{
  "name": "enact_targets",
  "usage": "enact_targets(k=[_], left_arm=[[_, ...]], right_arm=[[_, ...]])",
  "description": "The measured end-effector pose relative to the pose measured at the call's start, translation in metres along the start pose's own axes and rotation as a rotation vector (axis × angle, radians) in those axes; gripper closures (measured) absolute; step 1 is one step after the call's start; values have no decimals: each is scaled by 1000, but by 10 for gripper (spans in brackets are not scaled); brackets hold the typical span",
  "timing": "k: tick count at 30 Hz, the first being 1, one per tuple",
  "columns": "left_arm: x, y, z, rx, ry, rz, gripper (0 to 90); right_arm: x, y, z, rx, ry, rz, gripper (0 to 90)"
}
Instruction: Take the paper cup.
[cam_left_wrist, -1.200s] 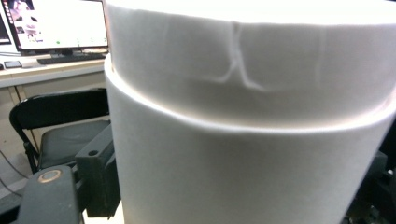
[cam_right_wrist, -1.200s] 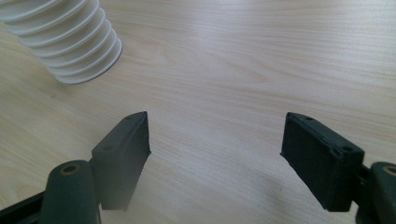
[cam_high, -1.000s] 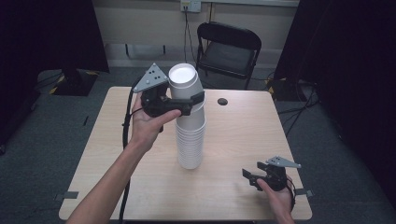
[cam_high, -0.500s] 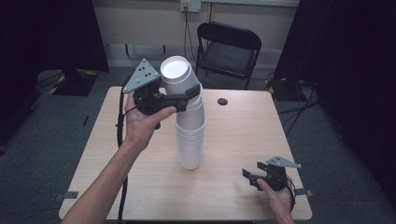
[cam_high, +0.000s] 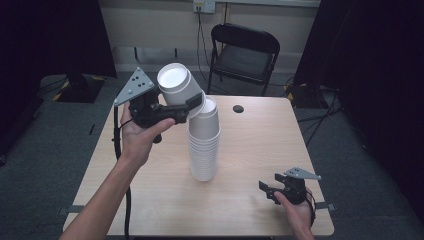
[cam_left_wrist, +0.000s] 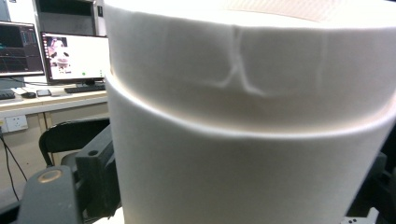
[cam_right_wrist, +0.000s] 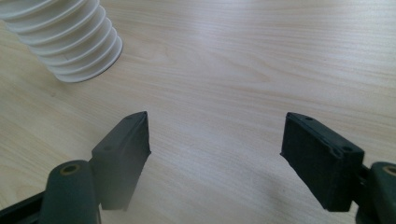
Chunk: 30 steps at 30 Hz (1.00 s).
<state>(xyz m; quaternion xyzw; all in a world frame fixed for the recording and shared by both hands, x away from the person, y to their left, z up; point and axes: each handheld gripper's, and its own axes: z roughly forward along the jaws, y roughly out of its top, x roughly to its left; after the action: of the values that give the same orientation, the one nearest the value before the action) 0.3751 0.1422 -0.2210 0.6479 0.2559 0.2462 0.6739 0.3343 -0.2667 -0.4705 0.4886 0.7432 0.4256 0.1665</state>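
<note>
My left gripper (cam_high: 187, 107) squeezing top cup (cam_high: 177, 87), tilting it, bottom facing up, just above cup stack (cam_high: 203, 145) in middle of table (cam_high: 250, 145). Cup big & close in left gripper view. My right gripper (cam_high: 270, 192) resting low near table's front right corner, jaws wide, holding nothing.

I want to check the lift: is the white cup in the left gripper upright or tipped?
Tipped. The white cup leans away from the stack of cups, base facing the high view, clamped by the left gripper.
</note>
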Motion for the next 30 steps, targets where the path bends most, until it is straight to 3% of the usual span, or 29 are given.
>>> enact_targets(k=[4, 6, 14, 19, 22, 30], left_arm=[[1, -3, -7, 9, 4, 1, 161], [1, -8, -10, 17, 31, -4, 161], [6, -21, -22, 40, 30, -31, 161], [1, -25, -25, 55, 50, -25, 159], [-2, -26, -30, 46, 17, -46, 159], [-6, -34, -40, 58, 4, -37, 159]], right_arm=[[0, 0, 0, 0, 1, 0, 235], [0, 0, 0, 3, -2, -1, 235], [1, 0, 1, 4, 0, 2, 236], [1, 0, 3, 7, 2, 3, 236], [1, 1, 3, 5, 1, 3, 236], [1, 1, 2, 3, 3, 0, 236]])
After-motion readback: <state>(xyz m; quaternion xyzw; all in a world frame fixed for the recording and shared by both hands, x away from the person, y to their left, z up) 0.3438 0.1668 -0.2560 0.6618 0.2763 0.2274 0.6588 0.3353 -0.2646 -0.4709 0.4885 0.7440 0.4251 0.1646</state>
